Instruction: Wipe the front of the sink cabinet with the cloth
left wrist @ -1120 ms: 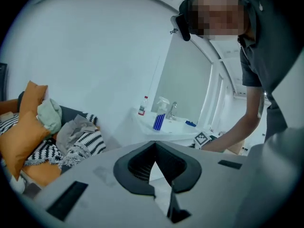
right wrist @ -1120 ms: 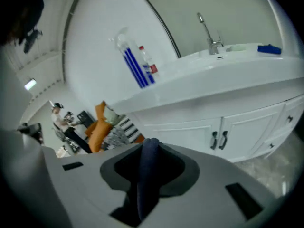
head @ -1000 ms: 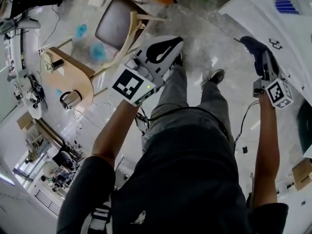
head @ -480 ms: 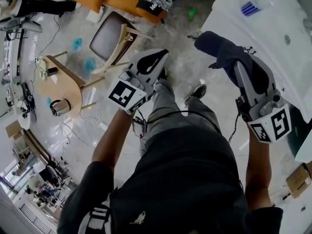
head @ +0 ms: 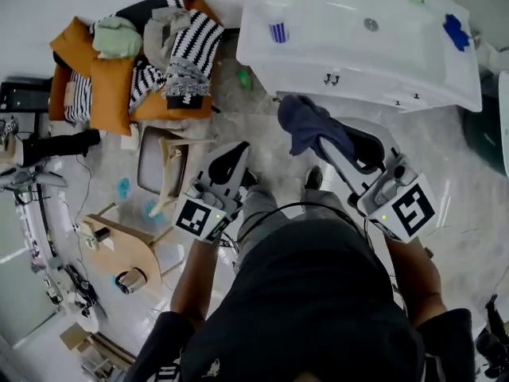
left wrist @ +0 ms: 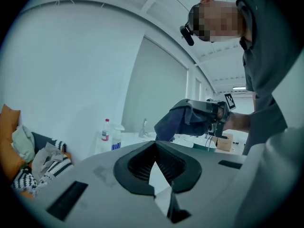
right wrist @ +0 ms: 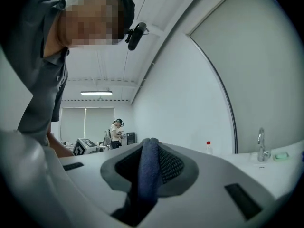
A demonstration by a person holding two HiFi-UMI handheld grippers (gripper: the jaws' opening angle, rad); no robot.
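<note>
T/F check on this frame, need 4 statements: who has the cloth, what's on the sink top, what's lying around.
1. The right hand-held gripper is shut on the dark blue cloth. True.
2. The left hand-held gripper also grips the cloth. False: nothing is between its jaws, which stand together.
3. A blue-striped cup stands on top of the sink cabinet. True.
4. The orange cushions lie to the right of the sink cabinet in the head view. False: they lie to its left, with striped clothes piled on them.
</note>
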